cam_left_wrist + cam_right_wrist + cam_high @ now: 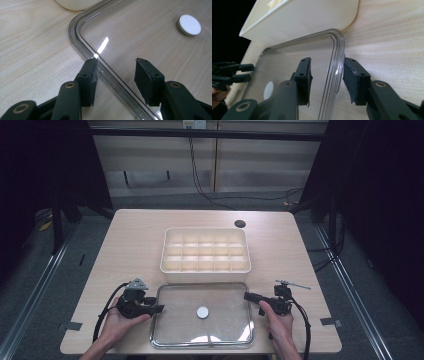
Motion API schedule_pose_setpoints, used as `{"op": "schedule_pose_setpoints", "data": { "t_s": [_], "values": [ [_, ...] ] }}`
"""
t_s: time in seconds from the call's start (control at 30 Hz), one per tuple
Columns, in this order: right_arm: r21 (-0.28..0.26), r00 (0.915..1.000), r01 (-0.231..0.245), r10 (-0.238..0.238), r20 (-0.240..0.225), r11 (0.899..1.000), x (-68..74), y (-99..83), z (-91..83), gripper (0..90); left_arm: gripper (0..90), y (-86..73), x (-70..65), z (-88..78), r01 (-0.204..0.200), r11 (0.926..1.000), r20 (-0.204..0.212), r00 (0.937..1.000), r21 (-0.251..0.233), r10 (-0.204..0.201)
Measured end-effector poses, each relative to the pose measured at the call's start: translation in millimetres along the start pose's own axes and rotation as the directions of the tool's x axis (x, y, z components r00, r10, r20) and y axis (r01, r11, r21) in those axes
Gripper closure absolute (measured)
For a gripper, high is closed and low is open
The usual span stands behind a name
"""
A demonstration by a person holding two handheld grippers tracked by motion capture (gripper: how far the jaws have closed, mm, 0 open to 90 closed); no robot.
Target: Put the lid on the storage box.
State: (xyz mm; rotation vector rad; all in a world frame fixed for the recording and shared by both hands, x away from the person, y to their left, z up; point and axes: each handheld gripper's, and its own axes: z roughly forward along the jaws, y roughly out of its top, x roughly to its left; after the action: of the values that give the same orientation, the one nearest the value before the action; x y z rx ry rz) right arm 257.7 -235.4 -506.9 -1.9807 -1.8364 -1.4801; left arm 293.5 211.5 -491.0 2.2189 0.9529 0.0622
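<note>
Wooden table [130, 245]; cream compartment box [205, 251] just behind the clear lid [202, 315], which lies flat. Left gripper [116, 76] and right gripper [327, 80] straddle opposite lid rims, jaws parted, nothing pinched yet. Best to clamp both evenly, lift level. Both hands low, pointing inward.

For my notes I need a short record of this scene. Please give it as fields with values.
surface: wooden table
near item: clear lid, flat, white round knob at its middle
far item: cream divided box, compartments look empty
left gripper: open, jaws astride the lid's left rim
right gripper: open, jaws astride the lid's right rim
lid lifted: not yet
</note>
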Motion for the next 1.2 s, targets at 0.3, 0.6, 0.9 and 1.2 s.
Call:
{"op": "schedule_pose_setpoints", "data": {
  "t_s": [0.3,0.6,0.9,1.2],
  "values": [
    [-0.004,0.9960,0.011,-0.011,-0.089,1.000,4.6,2.3,-4.2,65.4,48.7,-0.1,-1.6,0.7,0.004,1.0000,0.009,1.0000,-0.001,-0.004],
    [0.066,0.9836,0.086,-0.074,-0.164,0.994,4.3,5.3,-2.1,65.3,49.9,-1.9,5.8,-0.6,0.042,0.9989,0.039,0.9984,-0.021,-0.041],
    [0.082,0.9798,0.121,-0.106,-0.170,0.989,7.4,6.9,1.9,67.9,49.0,-3.1,8.7,-0.8,0.053,0.9979,0.043,0.9977,-0.037,-0.051],
    [0.041,0.9680,0.131,-0.119,-0.221,0.991,9.3,9.7,-3.5,73.1,40.3,-5.0,15.1,-2.3,0.076,0.9956,0.059,0.9956,-0.055,-0.073]
  ]
}}
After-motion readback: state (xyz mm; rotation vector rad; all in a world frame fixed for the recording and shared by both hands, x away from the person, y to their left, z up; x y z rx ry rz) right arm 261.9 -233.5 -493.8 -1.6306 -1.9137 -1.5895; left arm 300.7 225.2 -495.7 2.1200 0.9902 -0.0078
